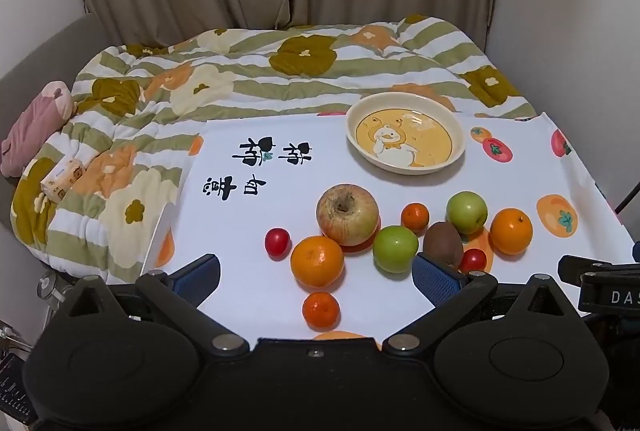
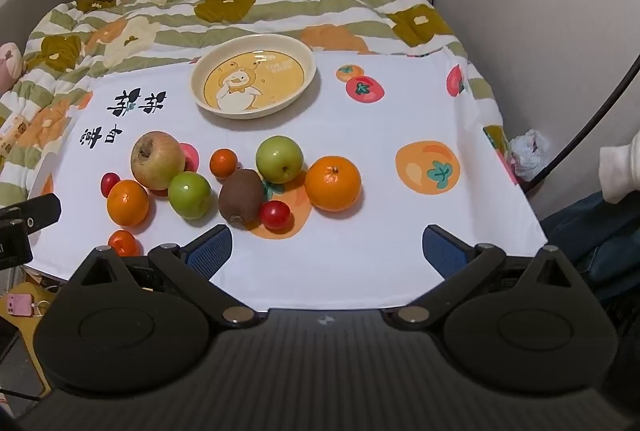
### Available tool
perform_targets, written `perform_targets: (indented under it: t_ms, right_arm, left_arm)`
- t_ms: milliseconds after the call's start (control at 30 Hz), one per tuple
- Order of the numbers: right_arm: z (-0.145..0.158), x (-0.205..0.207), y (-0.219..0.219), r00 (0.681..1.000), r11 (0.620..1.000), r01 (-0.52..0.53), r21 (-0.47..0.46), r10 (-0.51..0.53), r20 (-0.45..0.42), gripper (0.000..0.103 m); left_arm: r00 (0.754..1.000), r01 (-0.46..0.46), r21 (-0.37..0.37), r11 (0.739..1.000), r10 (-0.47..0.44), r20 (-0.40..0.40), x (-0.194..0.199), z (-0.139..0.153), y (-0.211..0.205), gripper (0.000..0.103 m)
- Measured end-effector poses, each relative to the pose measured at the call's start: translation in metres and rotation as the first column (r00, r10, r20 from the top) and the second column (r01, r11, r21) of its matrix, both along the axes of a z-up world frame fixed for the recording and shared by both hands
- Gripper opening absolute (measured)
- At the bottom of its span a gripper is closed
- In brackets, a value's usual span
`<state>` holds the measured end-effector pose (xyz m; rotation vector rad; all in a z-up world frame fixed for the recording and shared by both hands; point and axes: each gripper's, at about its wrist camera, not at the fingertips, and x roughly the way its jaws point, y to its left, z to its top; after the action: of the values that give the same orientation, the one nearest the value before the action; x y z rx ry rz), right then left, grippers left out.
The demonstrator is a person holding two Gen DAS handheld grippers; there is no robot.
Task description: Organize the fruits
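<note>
Left gripper (image 1: 316,277): fingers spread wide, nothing between the pads. Blue left pad (image 1: 198,279) and right pad (image 1: 438,281) both hang over the near edge of the white printed cloth (image 1: 256,223).

Right gripper (image 2: 326,251): fingers also wide apart, holding nothing; bare cloth between the pads.

Fruit, left wrist view:
- Large orange (image 1: 317,261) lies between the fingertips, just ahead of them.
- Small mandarin (image 1: 321,310) sits nearer the camera, between the fingers; below it an orange shape is cut off by the gripper body, and I cannot tell whether it is print or fruit.
- Red-yellow apple (image 1: 347,214) beyond the large orange, touching or nearly so.
- Cherry tomato (image 1: 277,242) ahead of the left pad.
- Green apple (image 1: 395,249) just ahead of the right pad.
- Kiwi (image 1: 443,243) is partly hidden by the right fingertip; the second cherry tomato (image 1: 473,260) peeks out beside it.
- Second green apple (image 1: 467,212), small mandarin (image 1: 415,217) and another orange (image 1: 511,231) lie further ahead and right.

Duck-print plate (image 1: 456,135) stands well beyond the fruit, with no fruit in it.

Right wrist view: the whole cluster lies ahead and left of the left finger; kiwi (image 2: 241,195) and tomato (image 2: 275,214) are nearest its tip. The near mandarin (image 2: 122,242) is partly cut off by the gripper housing. The left gripper's tip pokes in at the left edge.

Cloth lettering is unreadable from here. Flowered quilt (image 1: 240,71) lies underneath and behind.
</note>
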<state>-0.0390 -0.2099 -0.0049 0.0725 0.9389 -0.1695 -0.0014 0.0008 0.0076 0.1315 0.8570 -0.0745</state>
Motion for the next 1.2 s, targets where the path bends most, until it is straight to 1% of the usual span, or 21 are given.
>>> perform_targets:
  t_ms: [1200]
  right_arm:
    - [0.0021,0.0028,0.0051,1.000,1.000,-0.017,0.012,0.017,0.004,0.103]
  left_arm:
    - [1.000,0.001,0.002,1.000,-0.001,0.012,-0.0015,0.0039,-0.0026,0.103]
